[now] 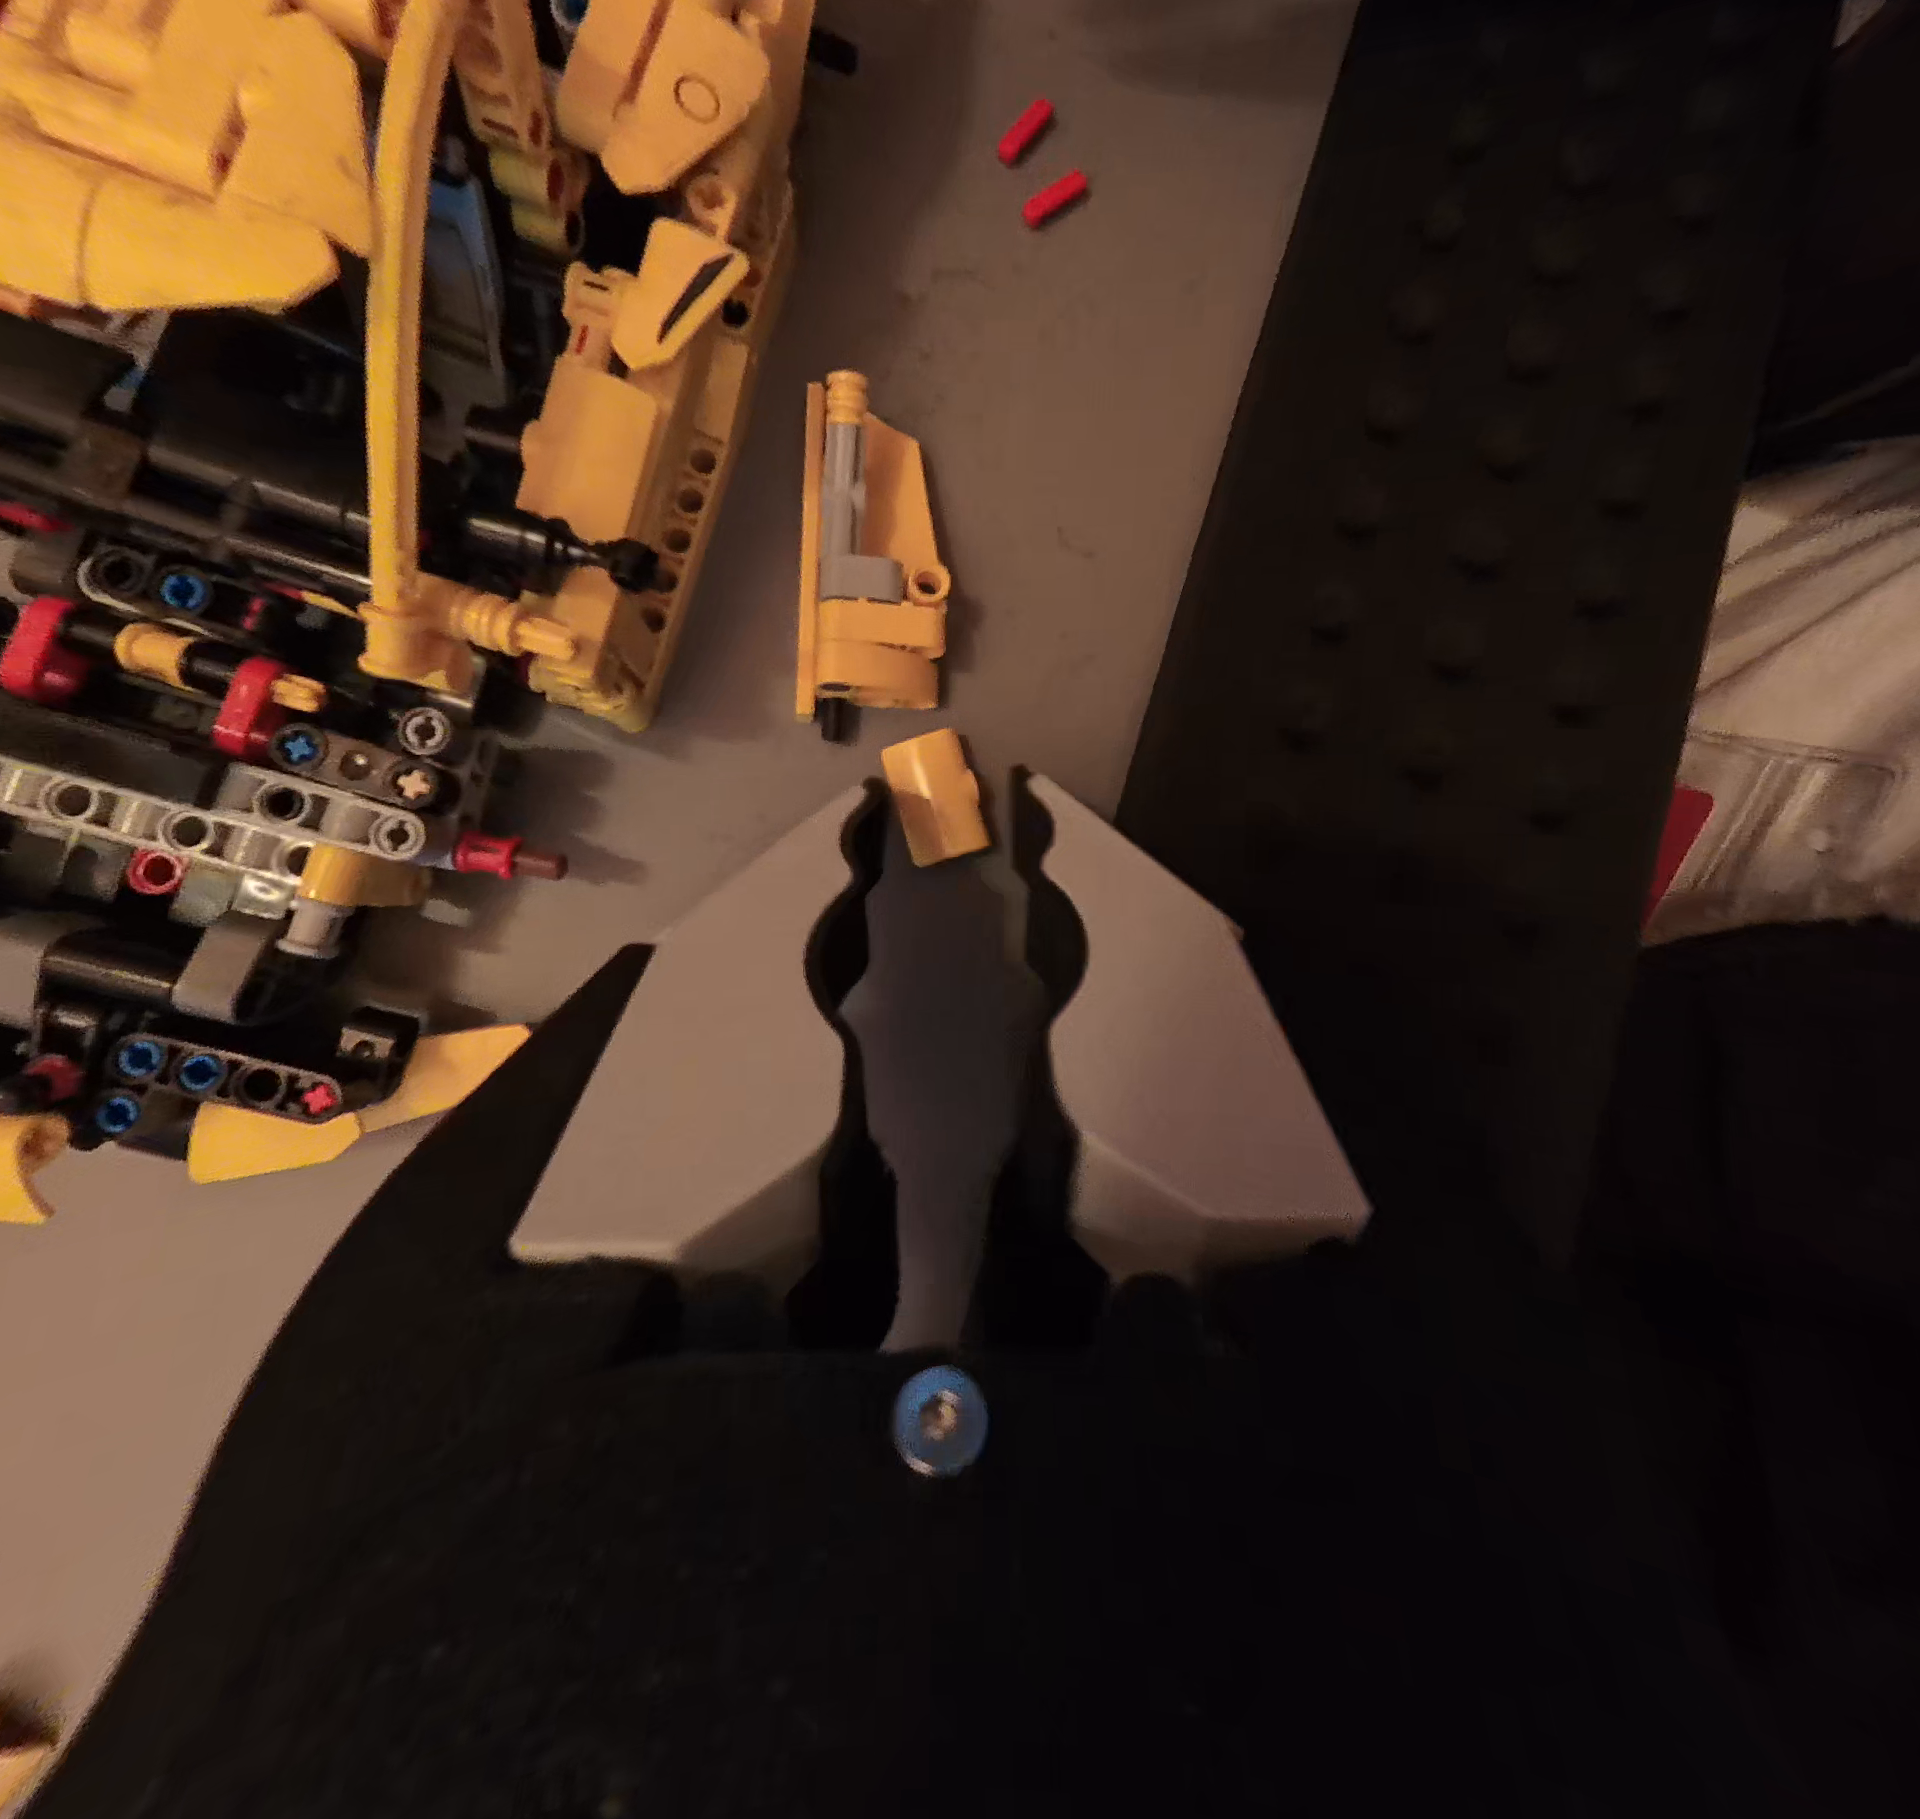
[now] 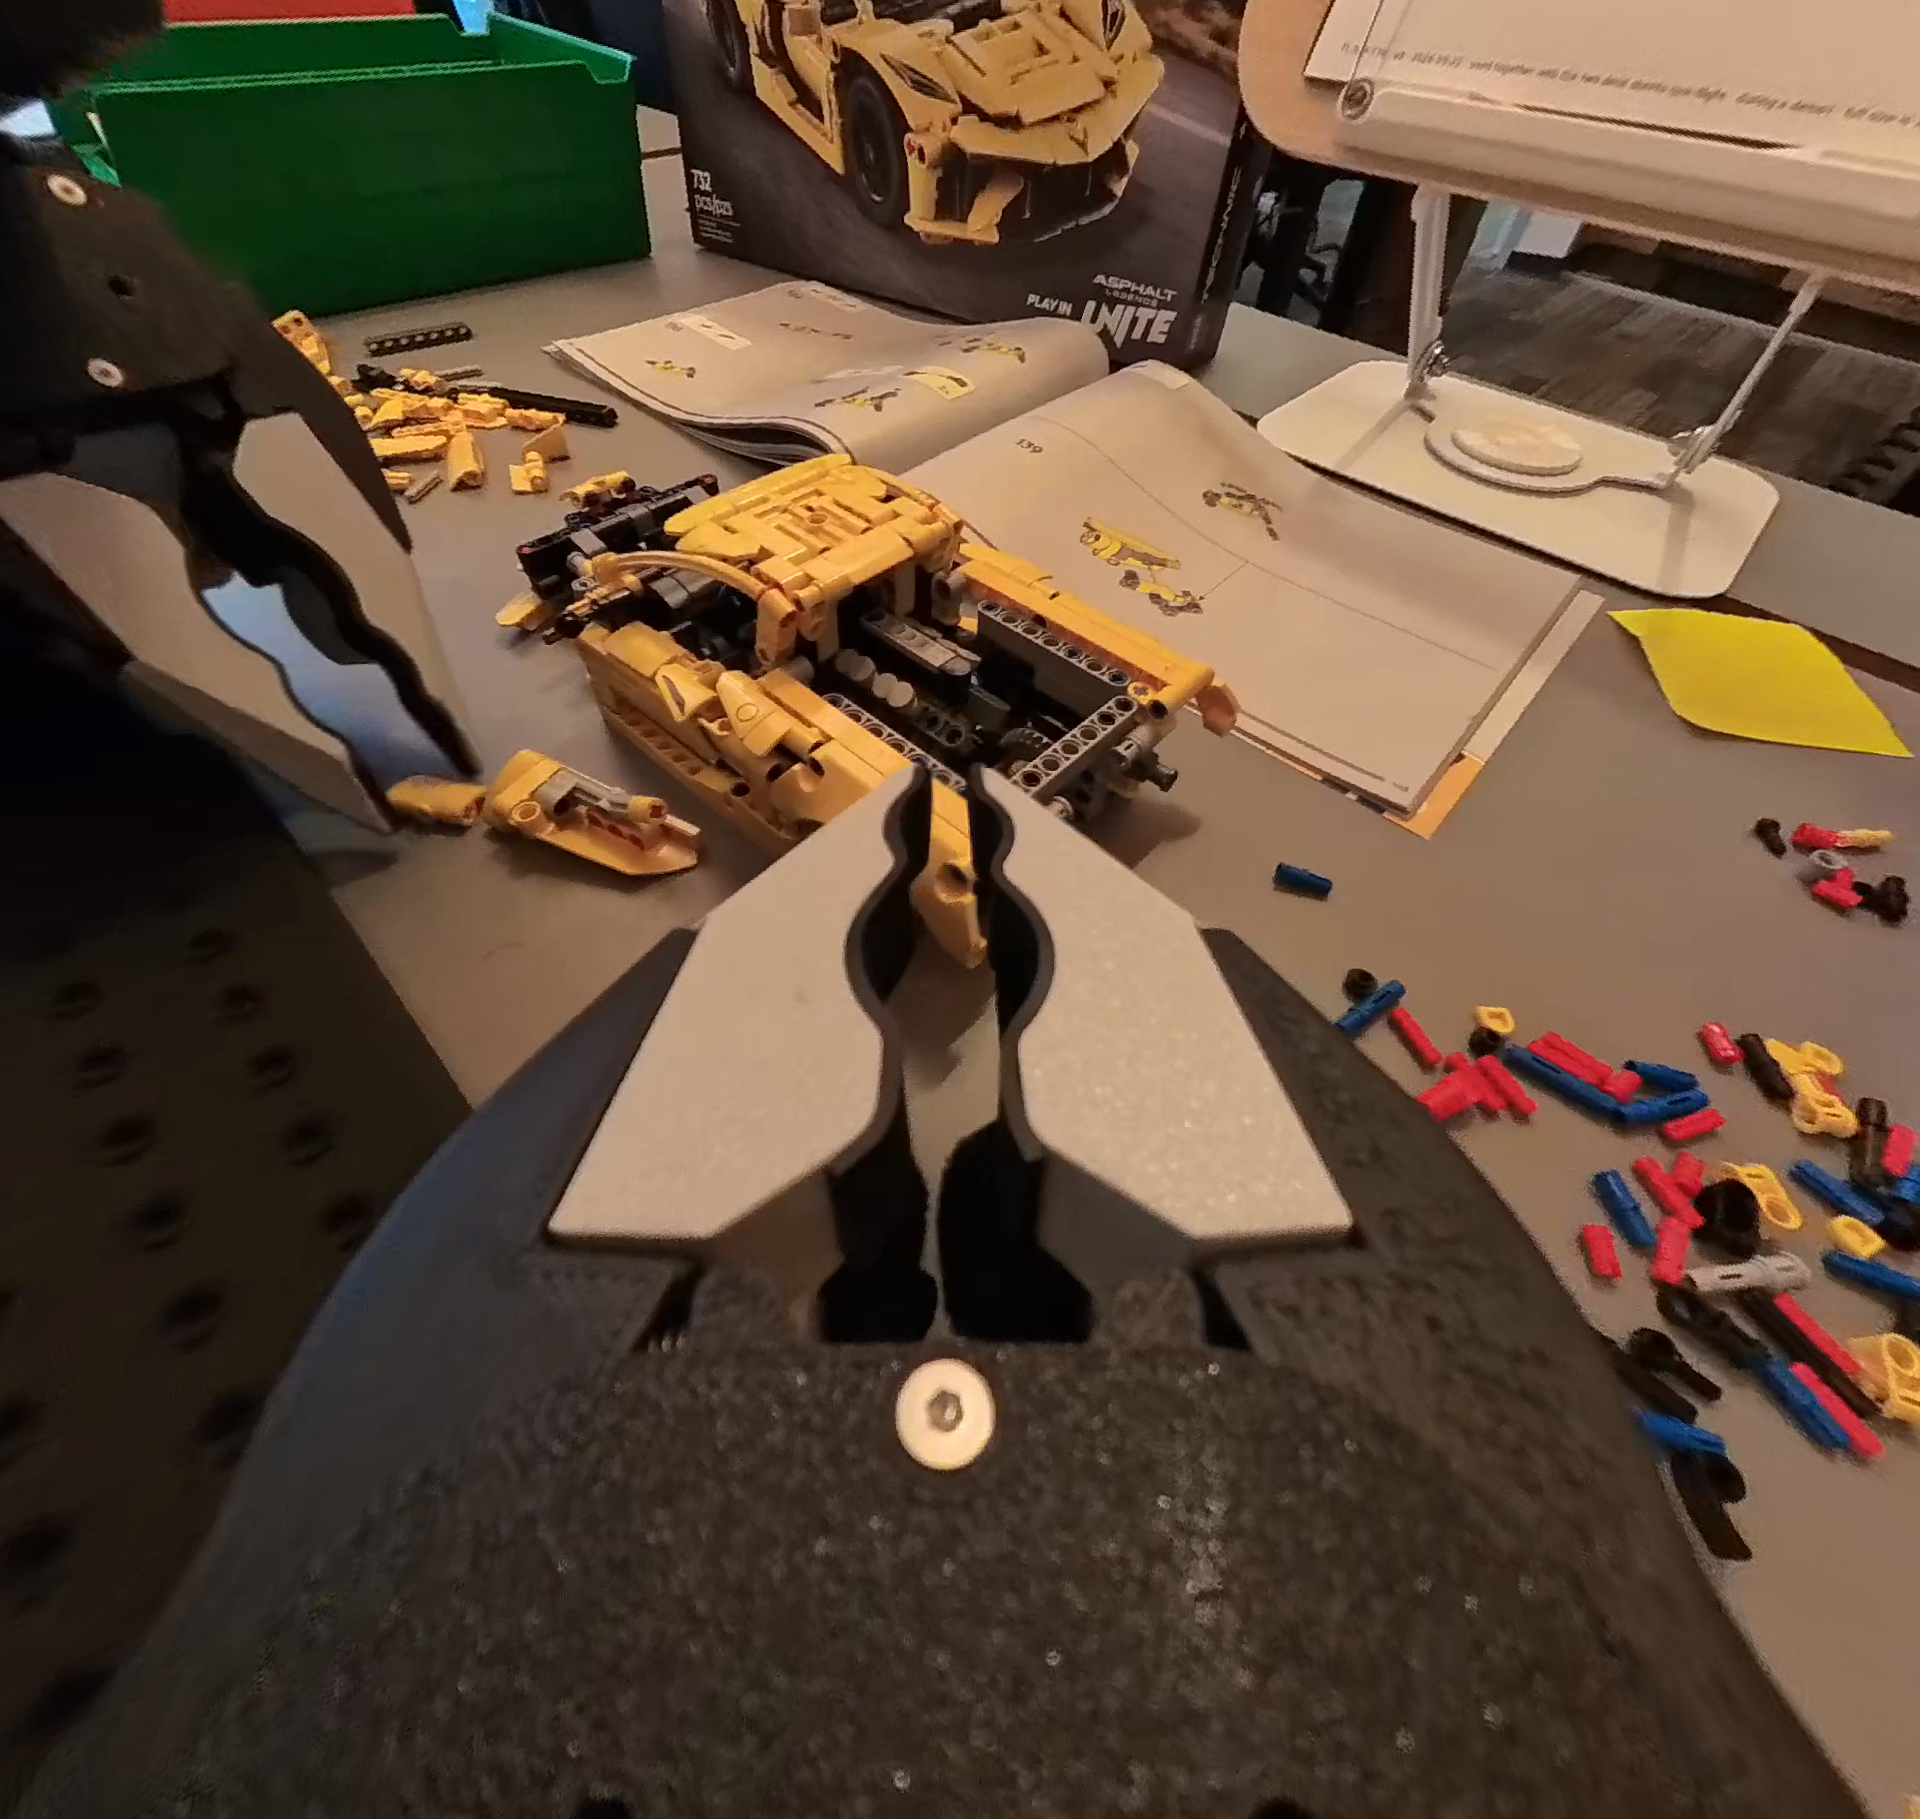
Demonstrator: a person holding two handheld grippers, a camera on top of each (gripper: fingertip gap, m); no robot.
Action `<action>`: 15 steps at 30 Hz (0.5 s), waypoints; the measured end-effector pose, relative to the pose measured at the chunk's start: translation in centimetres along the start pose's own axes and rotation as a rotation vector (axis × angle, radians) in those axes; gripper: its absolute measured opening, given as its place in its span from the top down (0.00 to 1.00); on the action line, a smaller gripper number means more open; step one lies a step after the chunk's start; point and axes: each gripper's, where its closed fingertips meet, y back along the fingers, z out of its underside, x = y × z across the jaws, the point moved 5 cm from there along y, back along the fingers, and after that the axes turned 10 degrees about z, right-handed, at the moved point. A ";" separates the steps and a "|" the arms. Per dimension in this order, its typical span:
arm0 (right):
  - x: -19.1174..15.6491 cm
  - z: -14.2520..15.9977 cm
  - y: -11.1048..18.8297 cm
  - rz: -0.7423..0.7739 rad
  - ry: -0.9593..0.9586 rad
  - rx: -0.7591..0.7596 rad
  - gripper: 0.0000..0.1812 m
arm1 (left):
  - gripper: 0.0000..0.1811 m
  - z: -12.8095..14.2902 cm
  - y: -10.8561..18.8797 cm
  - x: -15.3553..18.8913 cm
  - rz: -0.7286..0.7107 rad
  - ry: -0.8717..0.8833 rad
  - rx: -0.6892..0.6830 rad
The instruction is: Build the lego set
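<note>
In the left wrist view, the left gripper [image 1: 940, 798] has its grey wavy-edged fingers closed on a small yellow angled connector [image 1: 935, 798] above the smooth grey counter [image 1: 1091, 439]. Just beyond lies a yellow panel subassembly [image 1: 871, 564], with the studded yellow car model [image 1: 343, 419] at left.

In the right wrist view, the right gripper [image 2: 951, 793] has its fingers narrowly parted and empty, just before the model [image 2: 831, 647]. A green plastic bin [image 2: 364, 148] stands far left; its contents are hidden.

The half-built car [image 2: 831, 626] sits mid-table before me, the open manual [image 2: 1195, 543] behind and right of it, the set's box [image 2: 966, 107] farther back. A small sub-assembly [image 1: 873, 564] lies just left of the car; loose pins [image 2: 1714, 1146] scatter at my right.
</note>
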 end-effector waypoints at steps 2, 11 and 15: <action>0.1 0.0 0.0 0.008 -0.001 0.004 0.97 | 0.82 -0.4 0.9 -0.2 -0.006 -0.015 0.094; 1.3 0.1 -0.2 0.026 -0.099 -0.017 0.83 | 0.82 0.3 13.8 -11.0 -0.332 0.258 0.731; 2.3 -0.1 0.1 0.067 -0.145 0.010 0.79 | 0.82 3.9 18.3 -15.7 -0.480 0.382 0.853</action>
